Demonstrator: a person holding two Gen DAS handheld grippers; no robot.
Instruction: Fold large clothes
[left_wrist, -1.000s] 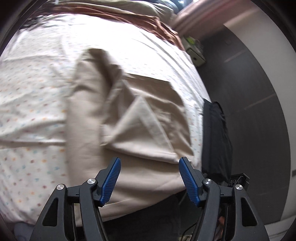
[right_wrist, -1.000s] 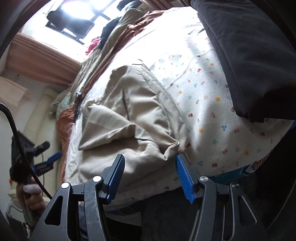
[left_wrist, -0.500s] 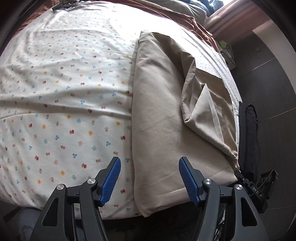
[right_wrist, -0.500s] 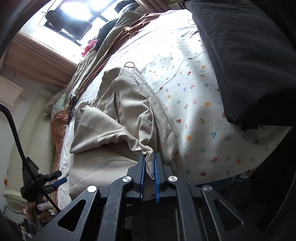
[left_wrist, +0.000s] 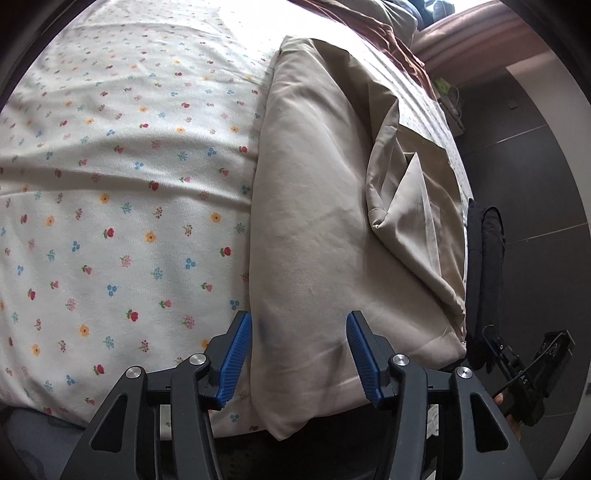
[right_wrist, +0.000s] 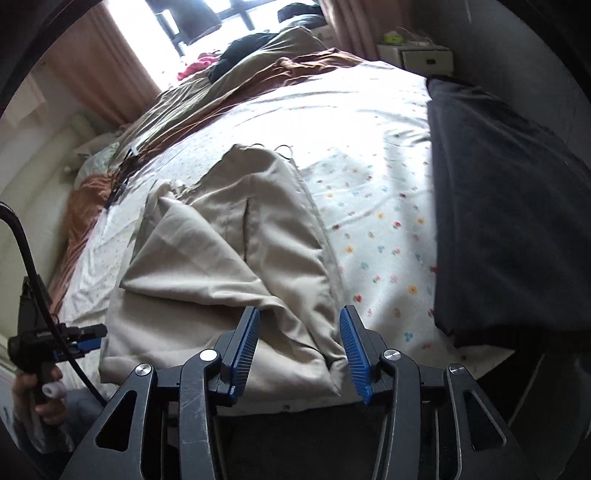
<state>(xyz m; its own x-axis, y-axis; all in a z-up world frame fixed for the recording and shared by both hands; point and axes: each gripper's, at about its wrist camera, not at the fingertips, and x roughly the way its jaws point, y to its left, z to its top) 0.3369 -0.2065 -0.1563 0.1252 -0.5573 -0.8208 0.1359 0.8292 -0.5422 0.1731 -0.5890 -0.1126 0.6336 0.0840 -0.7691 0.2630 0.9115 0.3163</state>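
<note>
- Leftmost, the left gripper (left_wrist: 298, 360) hovers with jaws wide over the near edge of the beige garment (left_wrist: 325, 221), holding nothing.
- Midway, that garment lies partly folded on the floral bedsheet (left_wrist: 110, 184) (one flap rumpled).
- Rightward, the right gripper (right_wrist: 299, 356) gapes empty; the next fold probably needs both gripping near corners.

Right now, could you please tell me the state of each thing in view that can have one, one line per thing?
Left gripper: open, holding nothing, fingers either side of the garment's near edge.
Right gripper: open, holding nothing, over a bunched fold.
Beige garment: lying on the bed, partly folded lengthwise, a loose flap rumpled on top.
Floral bedsheet: spread out, lightly wrinkled.
Dark garment: lying flat at the bed's edge.
</note>
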